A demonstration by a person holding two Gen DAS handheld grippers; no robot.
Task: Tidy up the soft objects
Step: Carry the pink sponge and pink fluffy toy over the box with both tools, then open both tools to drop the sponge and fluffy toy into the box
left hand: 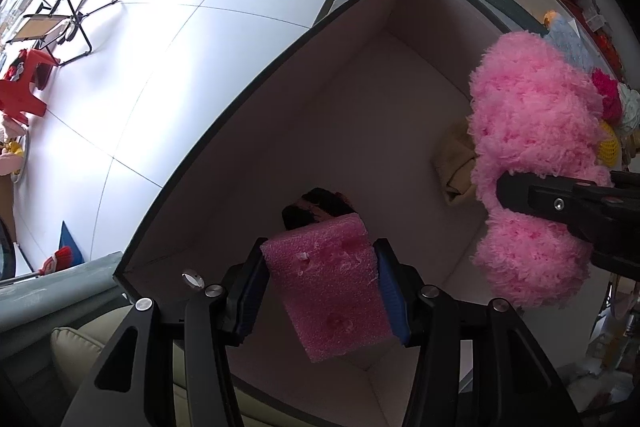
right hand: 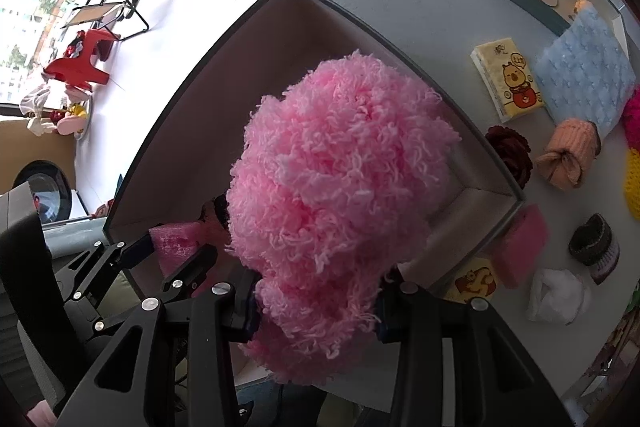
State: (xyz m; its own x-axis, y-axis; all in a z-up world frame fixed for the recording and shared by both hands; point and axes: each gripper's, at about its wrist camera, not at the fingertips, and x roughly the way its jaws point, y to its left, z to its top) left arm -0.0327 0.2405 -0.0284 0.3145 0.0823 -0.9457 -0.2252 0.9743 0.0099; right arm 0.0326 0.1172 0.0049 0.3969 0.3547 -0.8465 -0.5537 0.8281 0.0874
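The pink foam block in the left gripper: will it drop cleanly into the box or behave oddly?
The pink foam block looks porous, so probably very light and may bounce or drift. Its surface shows dents, suggesting it squashes easily. The left gripper pinches it between its pads, so it may cling briefly.

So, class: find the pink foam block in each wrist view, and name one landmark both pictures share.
Left wrist view: the pink foam block sits low in the centre, clamped in the left claw over the box.
Right wrist view: the same block shows at lower left, beside the fluffy pink yarn ball held in the right claw.
Shared landmark: the dark-rimmed box.
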